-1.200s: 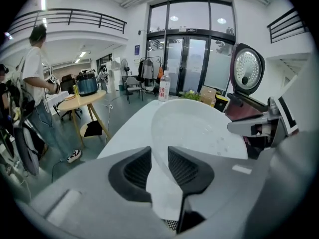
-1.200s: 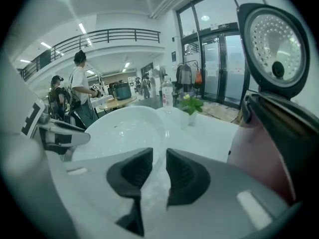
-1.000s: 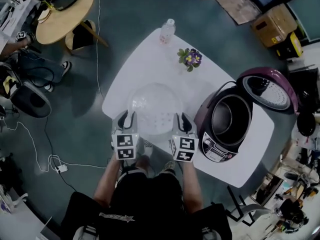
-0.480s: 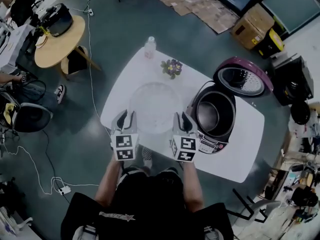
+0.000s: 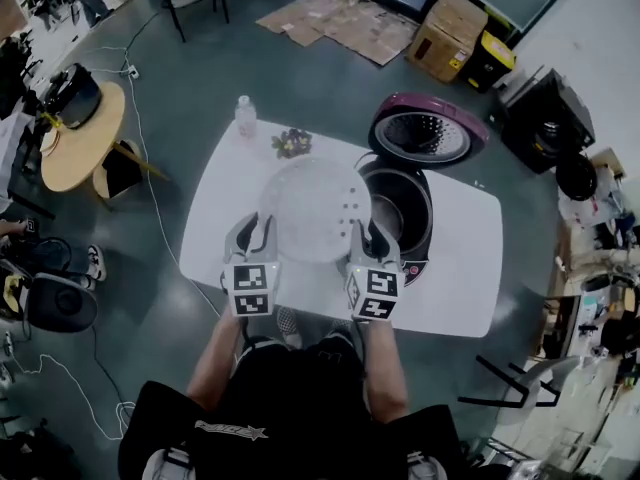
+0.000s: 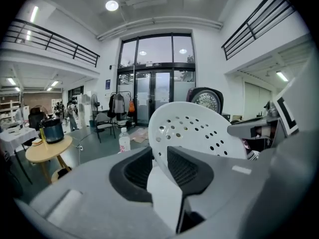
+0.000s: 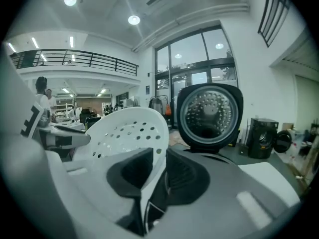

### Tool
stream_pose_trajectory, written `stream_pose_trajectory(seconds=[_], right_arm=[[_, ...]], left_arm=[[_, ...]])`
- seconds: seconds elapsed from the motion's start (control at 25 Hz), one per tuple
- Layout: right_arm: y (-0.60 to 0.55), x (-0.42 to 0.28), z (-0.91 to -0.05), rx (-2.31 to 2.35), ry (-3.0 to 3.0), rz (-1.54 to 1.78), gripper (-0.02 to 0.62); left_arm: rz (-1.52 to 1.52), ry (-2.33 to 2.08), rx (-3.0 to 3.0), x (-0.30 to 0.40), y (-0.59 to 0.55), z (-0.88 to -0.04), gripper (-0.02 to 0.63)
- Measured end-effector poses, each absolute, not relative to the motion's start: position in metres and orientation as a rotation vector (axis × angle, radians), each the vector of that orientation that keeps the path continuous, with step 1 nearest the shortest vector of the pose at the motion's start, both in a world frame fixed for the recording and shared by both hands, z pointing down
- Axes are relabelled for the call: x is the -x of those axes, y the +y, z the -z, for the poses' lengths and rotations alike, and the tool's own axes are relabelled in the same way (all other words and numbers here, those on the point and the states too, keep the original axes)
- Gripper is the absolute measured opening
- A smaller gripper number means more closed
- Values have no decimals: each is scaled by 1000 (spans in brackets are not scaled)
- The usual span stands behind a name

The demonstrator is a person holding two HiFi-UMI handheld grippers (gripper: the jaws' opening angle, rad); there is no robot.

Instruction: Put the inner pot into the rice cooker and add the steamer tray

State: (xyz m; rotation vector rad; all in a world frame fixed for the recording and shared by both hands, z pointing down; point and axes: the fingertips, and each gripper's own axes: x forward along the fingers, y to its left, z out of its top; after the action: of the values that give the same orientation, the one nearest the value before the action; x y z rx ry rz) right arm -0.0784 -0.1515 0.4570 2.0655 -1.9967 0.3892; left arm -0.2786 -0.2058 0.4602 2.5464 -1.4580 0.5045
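Left gripper [image 5: 250,236] and right gripper [image 5: 368,238] clamped tray [image 5: 310,206] beside open cooker [image 5: 428,230]

Each gripper's jaws pinched an opposite rim of the white perforated tray, which hung between them at frame centre, off the white table [image 5: 455,268]. Just right of it, the cooker stood with its purple lid [image 5: 428,133] up and the pot [image 5: 395,203] inside. A bottle [image 5: 244,116] and flowers [image 5: 292,143] sat at the table's upper-left edge.
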Motion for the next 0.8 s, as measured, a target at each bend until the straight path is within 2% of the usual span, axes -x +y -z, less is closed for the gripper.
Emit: stream_pose_trajectory(seconds=[0.8], right_arm=[[-102, -83, -445, -2304, -1734, -429, 84]], left_arm=[[-563, -1130, -2751, 98, -199, -449, 110]])
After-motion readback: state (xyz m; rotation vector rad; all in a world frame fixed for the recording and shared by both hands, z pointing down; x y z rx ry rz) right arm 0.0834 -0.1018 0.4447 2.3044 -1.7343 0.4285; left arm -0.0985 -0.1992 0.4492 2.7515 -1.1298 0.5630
